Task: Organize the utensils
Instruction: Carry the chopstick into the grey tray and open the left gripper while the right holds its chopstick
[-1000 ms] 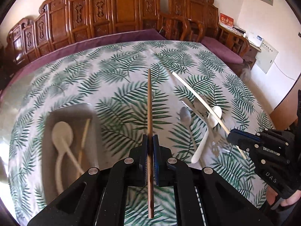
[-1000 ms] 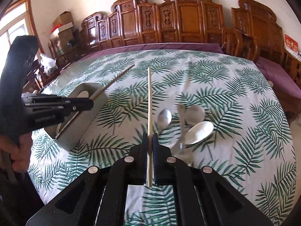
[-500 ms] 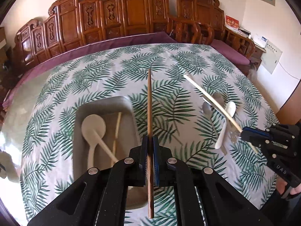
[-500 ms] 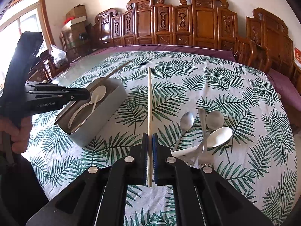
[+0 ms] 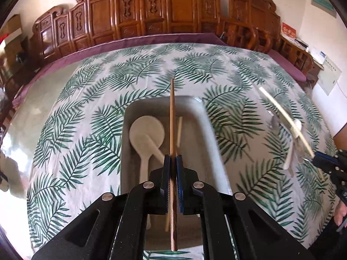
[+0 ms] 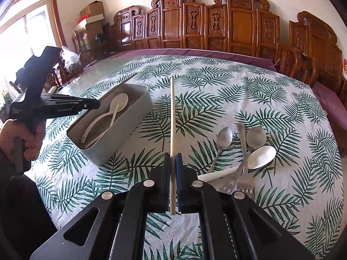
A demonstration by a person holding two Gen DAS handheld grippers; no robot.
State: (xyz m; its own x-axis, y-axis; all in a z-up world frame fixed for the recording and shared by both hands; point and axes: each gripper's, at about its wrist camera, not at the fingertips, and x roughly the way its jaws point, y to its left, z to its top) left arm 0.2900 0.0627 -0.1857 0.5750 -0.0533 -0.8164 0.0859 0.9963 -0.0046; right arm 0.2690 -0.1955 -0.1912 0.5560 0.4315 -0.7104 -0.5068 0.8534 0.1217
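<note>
My left gripper [image 5: 173,160] is shut on a dark brown chopstick [image 5: 172,117] and holds it above the grey box [image 5: 199,117], pointing along its length. The box holds a white spoon [image 5: 147,134] and a pale chopstick [image 5: 179,130]. My right gripper [image 6: 172,158] is shut on a pale chopstick [image 6: 172,114] above the tablecloth, right of the box [image 6: 121,134]. The left gripper [image 6: 96,104] shows in the right wrist view over the box's left side.
A heap of utensils lies right of the box: metal spoons [image 6: 223,136], a fork [image 6: 245,182] and a white ceramic spoon [image 6: 260,157]. The leaf-print tablecloth [image 6: 260,99] covers a round table. Carved wooden chairs [image 6: 216,26] ring the far edge.
My left gripper has swung left with the brown chopstick, from over the bare cloth to above the box. My right gripper has pulled back and left with the pale chopstick.
</note>
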